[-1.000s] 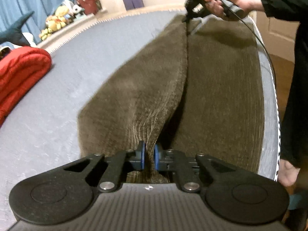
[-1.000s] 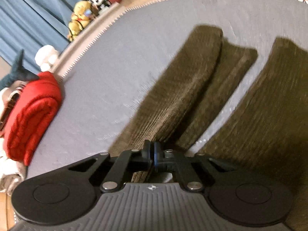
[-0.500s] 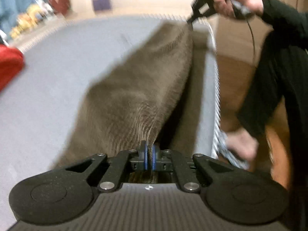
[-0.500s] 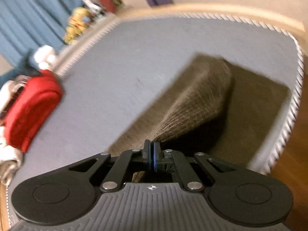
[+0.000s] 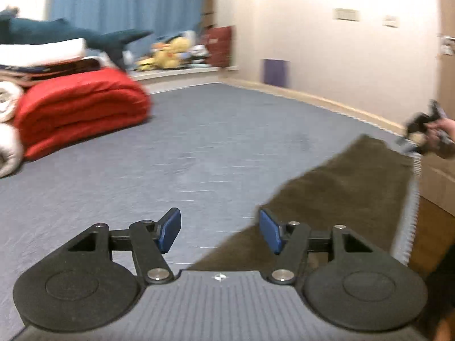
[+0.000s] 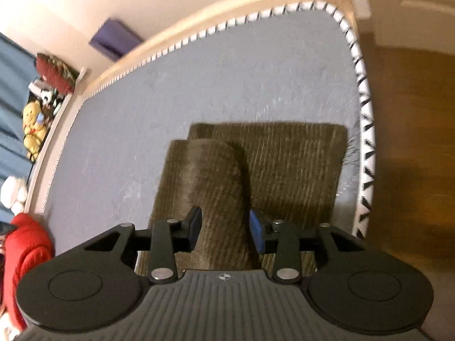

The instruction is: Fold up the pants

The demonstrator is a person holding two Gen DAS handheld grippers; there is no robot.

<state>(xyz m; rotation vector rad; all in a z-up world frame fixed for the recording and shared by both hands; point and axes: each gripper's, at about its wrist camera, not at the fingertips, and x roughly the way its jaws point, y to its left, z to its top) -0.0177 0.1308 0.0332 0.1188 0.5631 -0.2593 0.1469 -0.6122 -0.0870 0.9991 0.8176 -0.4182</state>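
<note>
Brown corduroy pants (image 6: 284, 170) lie folded lengthwise on grey mattress (image 5: 199, 147), along its right edge, one leg stacked on other, upper leg end rounded

Left gripper (image 5: 220, 231) raised over mattress, jaws just sprung apart, nothing between pads

Right gripper (image 6: 224, 230) angled down over upper leg, jaws just parted, cloth below, pads not pressing

Far hand (image 5: 439, 139) blurred, cut by frame edge

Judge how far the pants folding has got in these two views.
Done: the brown pants lie on the mattress, one leg over the other. In hand: nothing; the left gripper and right gripper have just been opening. Left: folding them across their length.
</note>
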